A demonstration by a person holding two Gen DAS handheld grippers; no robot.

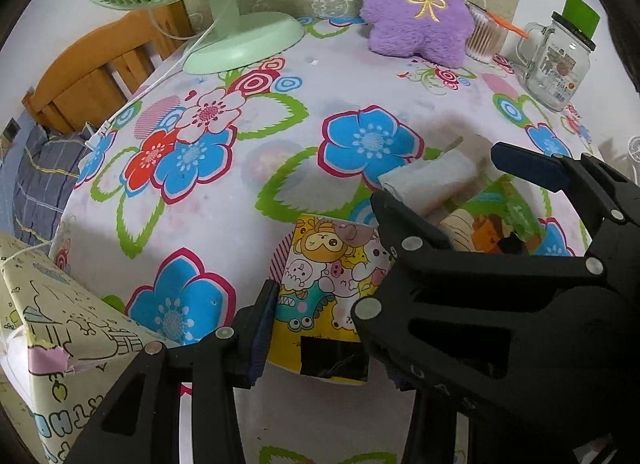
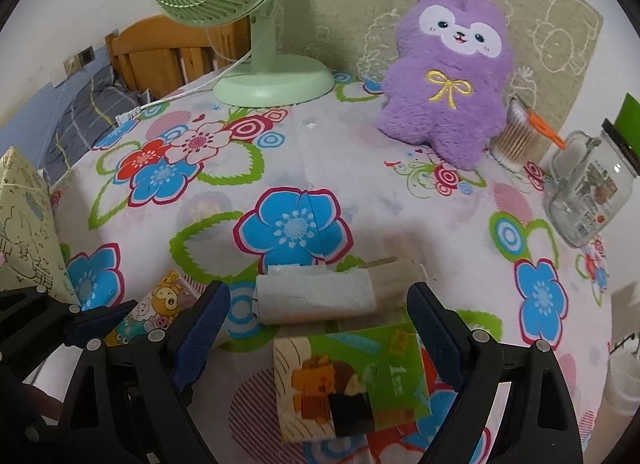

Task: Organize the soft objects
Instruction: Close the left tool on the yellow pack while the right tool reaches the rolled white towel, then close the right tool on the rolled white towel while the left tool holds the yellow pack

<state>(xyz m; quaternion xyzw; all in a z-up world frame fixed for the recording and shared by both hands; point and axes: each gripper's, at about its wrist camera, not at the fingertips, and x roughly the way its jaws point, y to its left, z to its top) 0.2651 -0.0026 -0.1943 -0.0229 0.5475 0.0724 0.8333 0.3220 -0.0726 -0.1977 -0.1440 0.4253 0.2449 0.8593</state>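
A yellow cartoon tissue pack [image 1: 326,296] lies on the floral tablecloth between the fingers of my open left gripper [image 1: 320,328]; it also shows in the right wrist view [image 2: 154,310]. A green tissue pack [image 2: 352,380] lies between the fingers of my open right gripper [image 2: 320,340], which also shows in the left wrist view [image 1: 440,191]. A white tissue roll [image 2: 316,298] lies just beyond it. A purple plush toy [image 2: 448,79] sits upright at the back.
A green desk fan [image 2: 256,23] stands at the back left, its cable trailing off the table. A cotton swab holder [image 2: 516,135] and a glass mug jar [image 2: 588,191] stand at the right. A patterned box [image 1: 60,324] sits at the left edge.
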